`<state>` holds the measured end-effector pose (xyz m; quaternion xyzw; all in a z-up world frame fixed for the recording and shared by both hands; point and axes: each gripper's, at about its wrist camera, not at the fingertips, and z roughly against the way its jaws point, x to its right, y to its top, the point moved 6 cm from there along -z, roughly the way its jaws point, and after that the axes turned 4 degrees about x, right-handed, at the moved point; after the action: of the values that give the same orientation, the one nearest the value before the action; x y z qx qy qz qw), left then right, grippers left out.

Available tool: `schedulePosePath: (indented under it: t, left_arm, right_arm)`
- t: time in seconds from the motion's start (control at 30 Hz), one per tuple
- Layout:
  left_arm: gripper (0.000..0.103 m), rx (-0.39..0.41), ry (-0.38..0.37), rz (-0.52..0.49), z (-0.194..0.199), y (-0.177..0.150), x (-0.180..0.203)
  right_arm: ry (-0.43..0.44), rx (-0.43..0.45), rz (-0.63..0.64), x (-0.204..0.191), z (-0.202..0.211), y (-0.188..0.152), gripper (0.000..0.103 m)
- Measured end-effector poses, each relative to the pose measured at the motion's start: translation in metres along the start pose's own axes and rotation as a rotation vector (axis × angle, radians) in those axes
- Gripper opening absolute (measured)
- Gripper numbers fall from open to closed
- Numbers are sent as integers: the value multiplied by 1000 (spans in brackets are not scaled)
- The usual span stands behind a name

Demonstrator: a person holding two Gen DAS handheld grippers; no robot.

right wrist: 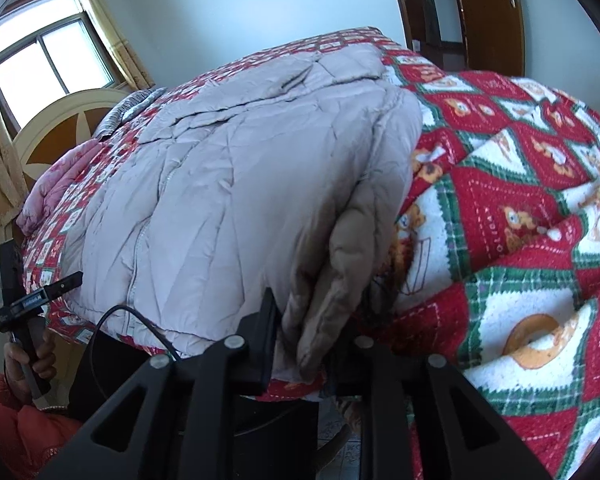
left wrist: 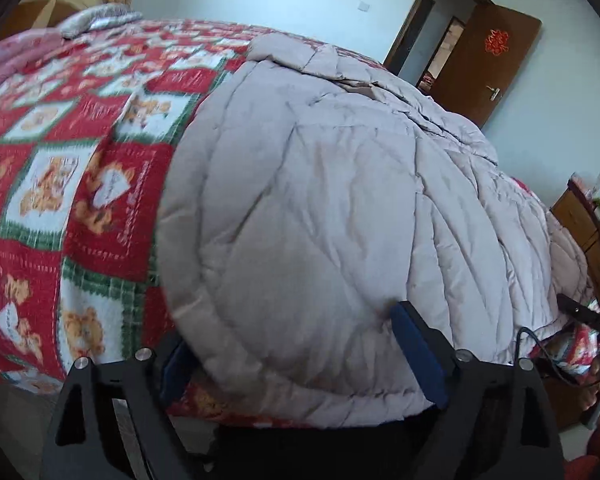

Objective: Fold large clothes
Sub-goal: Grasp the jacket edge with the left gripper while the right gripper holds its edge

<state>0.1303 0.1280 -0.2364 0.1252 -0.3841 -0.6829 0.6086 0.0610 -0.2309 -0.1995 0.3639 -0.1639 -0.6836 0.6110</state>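
The padded beige coat [left wrist: 332, 216] is lying spread on the red bear-print blanket [left wrist: 60, 184], its hem hanging toward me at six o'clock so both corners are within reach. I am holding the left gripper [left wrist: 300, 356] wide open astride the hem's rounded corner, pads not pressing, while the right gripper [right wrist: 304, 336] is pinching the bunched opposite edge at six o'clock. The bed's headboard [right wrist: 56, 128] is sitting at ten o'clock.

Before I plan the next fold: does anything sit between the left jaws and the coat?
Nothing visible does. The left gripper stands open with the beige padded coat's hem already between its jaws, on the red patterned blanket. The right gripper is clamped on the coat's other edge.
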Motion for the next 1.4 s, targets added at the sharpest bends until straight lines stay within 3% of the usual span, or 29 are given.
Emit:
schedulePosePath:
  t: [0.07,0.17,0.4,0.6,0.77,0.87,1.03,1.23,1.4]
  left_arm:
    - [45,28,-29,-18,3,2,7]
    - [24,64,-104,7,18,9,9]
    - [18,199,-271,104,70,47,15]
    - [17,339,-353,5,140,72,41]
    - [17,420,-408,37,190,96,45]
    - [17,461,-364,42,203,122,44]
    - [17,457,-244,92,178,175,39]
    - [17,414,-74,77,112,236,36]
    - [18,337,71,93,41,271,26]
  right_arm:
    - [0,-2,4,2,-1,-2,17]
    - [58,16,-46,1,7,2,14]
    - [225,157,-62,-24,63,34,13]
    - [339,229,-47,-46,115,47,13]
    - [406,322,-50,-62,159,61,13]
    - [393,392,-30,-66,174,84,13]
    - [342,470,-5,-68,158,138,13]
    - [196,487,25,-64,110,195,13]
    - [75,458,37,-56,43,246,13]
